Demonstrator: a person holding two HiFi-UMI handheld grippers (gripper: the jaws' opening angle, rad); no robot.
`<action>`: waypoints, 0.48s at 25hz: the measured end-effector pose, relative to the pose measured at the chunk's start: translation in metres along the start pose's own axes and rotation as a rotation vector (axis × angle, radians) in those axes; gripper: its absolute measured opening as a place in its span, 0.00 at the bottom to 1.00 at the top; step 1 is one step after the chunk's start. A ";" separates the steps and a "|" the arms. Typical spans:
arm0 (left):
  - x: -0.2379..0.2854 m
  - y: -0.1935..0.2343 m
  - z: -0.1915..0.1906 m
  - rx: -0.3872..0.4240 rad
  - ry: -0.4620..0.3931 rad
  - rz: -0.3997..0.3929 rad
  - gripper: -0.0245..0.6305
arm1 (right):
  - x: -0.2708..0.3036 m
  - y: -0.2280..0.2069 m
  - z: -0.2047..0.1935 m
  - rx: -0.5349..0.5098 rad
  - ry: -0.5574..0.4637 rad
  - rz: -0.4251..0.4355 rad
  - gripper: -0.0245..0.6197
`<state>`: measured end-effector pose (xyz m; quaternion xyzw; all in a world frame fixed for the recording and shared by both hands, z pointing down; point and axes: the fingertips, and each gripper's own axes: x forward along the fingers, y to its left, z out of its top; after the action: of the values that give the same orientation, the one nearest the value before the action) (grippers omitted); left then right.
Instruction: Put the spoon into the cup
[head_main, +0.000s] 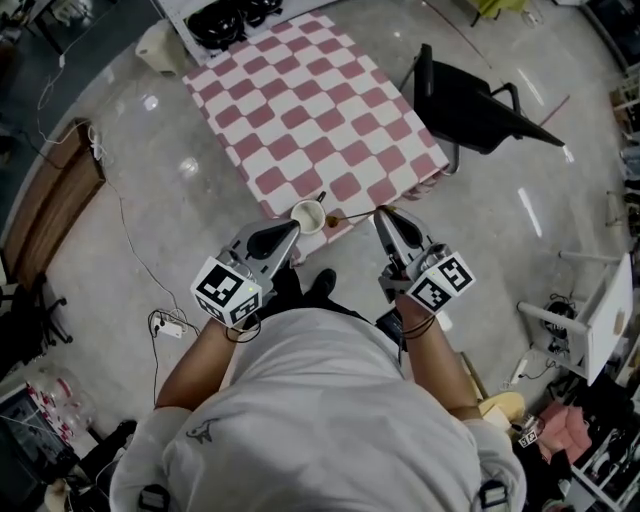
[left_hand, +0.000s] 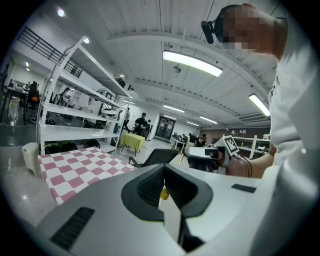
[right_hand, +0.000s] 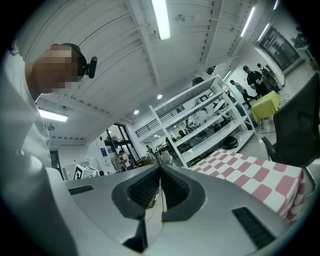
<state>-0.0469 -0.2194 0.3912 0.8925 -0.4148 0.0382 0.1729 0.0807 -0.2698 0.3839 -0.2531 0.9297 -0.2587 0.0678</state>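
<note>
The thin brownish spoon (head_main: 350, 214), pinched in the closed right gripper (head_main: 380, 213), is level just beside the round white cup (head_main: 307, 215) that the left gripper (head_main: 295, 230) seems clamped on, so going in remains.

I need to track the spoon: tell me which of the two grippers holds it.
The right gripper: its jaws are shut on the thin spoon handle. The left gripper clamps the white cup instead.

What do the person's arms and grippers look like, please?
The left gripper and right gripper are tapering shells in light grey and black, each carrying a white cube with black square markers. The T-shirt is white and short-sleeved; dark cords circle both wrists.
</note>
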 end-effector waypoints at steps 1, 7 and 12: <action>0.001 0.003 -0.002 -0.011 -0.001 -0.008 0.06 | 0.002 -0.002 -0.003 -0.003 0.008 -0.004 0.09; 0.012 0.017 -0.018 -0.035 0.040 -0.045 0.06 | 0.018 -0.011 -0.020 0.000 0.037 -0.009 0.09; 0.018 0.041 -0.034 -0.020 0.076 -0.030 0.06 | 0.034 -0.025 -0.042 0.001 0.085 -0.018 0.09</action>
<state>-0.0638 -0.2458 0.4381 0.8948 -0.3948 0.0655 0.1979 0.0516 -0.2868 0.4326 -0.2503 0.9293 -0.2704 0.0262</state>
